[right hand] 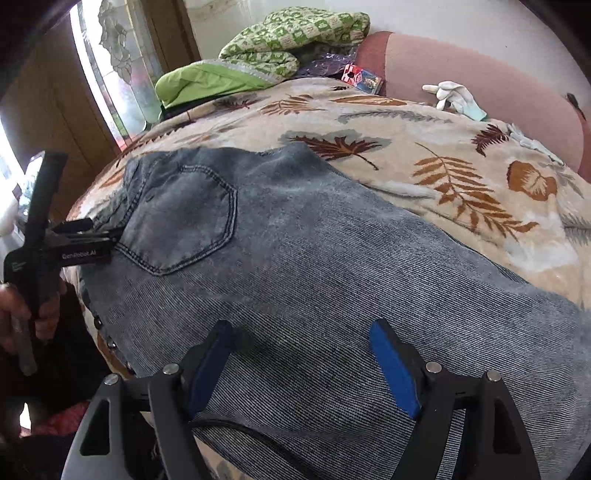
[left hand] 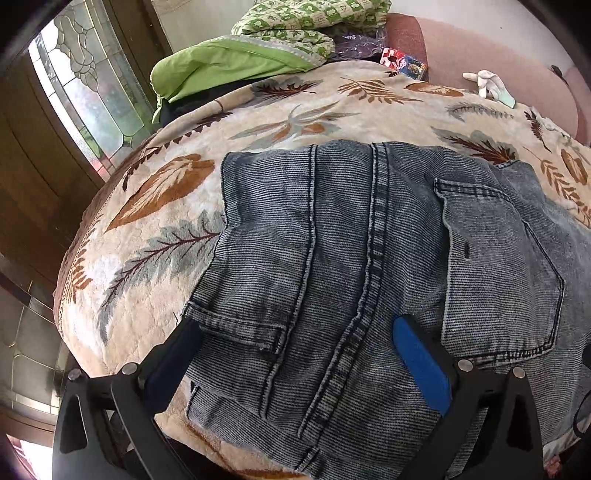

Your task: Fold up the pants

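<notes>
Grey-blue washed jeans (left hand: 340,236) lie flat on a leaf-patterned blanket, seat side up with a back pocket (left hand: 498,266) showing. My left gripper (left hand: 295,323) hovers open over the waistband end, its blue pads on either side of the centre seam and nothing pinched. From the right wrist view the left gripper (right hand: 107,236) sits at the waistband edge beside the back pocket (right hand: 184,218), held by a person's hand (right hand: 22,314). My right gripper (right hand: 300,325) stands open just above the jeans' (right hand: 332,258) leg, with no fabric between its fingers.
The blanket (left hand: 155,206) covers a bed or couch. A green pillow (left hand: 221,62) and a green patterned quilt (left hand: 310,18) are piled at the back, with a small colourful box (left hand: 404,62) and white gloves (left hand: 487,85) near a pink backrest (left hand: 480,48). A glass door (left hand: 85,92) is on the left.
</notes>
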Motion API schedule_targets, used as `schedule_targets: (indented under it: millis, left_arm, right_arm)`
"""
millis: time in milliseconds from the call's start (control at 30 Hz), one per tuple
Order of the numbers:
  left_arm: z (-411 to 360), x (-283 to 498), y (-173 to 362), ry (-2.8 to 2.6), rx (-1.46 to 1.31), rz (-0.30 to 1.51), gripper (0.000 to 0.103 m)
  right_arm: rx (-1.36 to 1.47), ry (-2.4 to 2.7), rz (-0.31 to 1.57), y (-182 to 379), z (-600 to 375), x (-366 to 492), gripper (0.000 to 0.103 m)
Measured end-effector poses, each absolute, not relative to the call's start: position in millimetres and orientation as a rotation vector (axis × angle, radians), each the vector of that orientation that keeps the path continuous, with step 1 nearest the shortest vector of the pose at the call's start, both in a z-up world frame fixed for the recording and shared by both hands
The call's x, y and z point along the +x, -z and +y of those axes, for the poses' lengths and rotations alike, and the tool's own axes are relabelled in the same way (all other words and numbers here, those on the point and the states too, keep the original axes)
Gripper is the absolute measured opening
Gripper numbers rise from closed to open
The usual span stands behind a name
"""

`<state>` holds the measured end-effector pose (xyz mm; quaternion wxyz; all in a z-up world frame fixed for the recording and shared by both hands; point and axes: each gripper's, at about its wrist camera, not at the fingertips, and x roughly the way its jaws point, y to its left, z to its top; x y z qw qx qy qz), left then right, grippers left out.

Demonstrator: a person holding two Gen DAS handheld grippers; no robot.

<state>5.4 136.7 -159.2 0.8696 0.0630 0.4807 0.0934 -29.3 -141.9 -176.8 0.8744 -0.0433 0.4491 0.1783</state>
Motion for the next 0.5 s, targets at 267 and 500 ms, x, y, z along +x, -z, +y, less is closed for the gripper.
schedule_targets:
  millis: [267,500]
  left_arm:
    - [132,-14,160,-0.177,0.173,1.020,0.103]
    - [131,-32,163,-0.160,0.171,1.048,0.103]
  right_arm:
    - [-0.245,-0.441,0.971,182,-128,-48,0.082]
    - [-0.300,-0.484,0.980,184,-124,-62,0.082]
